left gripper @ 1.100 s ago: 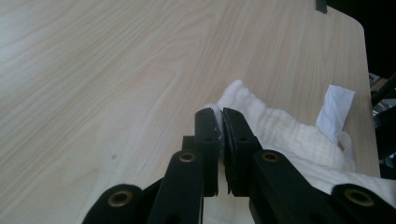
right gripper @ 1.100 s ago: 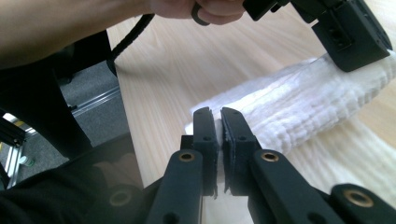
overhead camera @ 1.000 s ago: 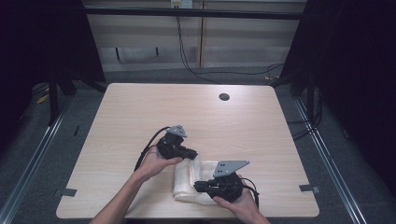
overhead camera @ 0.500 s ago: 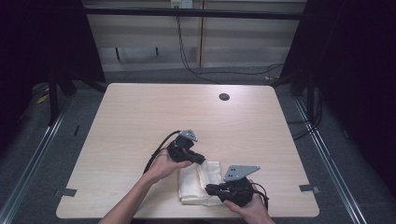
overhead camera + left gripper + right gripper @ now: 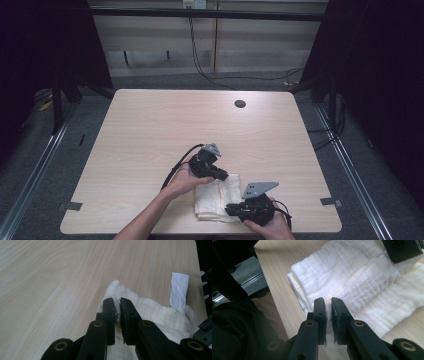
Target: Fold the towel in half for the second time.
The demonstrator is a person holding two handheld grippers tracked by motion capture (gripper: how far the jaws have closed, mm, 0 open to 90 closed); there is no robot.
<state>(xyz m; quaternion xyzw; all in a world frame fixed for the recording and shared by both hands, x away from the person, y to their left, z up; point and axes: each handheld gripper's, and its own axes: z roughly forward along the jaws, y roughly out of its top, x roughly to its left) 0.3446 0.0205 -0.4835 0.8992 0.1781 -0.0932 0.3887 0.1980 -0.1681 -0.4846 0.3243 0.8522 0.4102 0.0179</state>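
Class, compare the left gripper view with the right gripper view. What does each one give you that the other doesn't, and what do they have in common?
The left gripper view gives a white tape strip near the table's edge and a broad stretch of bare wood.

The right gripper view gives grey floor with a metal rail beyond the table edge.

Both views look along black jaws at the white folded cloth on the wooden table. On the left gripper and the right gripper, the jaws have just been opening, with cloth in the narrow gap.

In the high view the left gripper [image 5: 220,175] covers the far corner of the white cloth [image 5: 215,199], and the right gripper [image 5: 235,209] hides its near right edge. In both gripper views, the cloth between the jaws is hidden, so whether the pads press it cannot be told. The right gripper view cuts the cloth off at its right edge.
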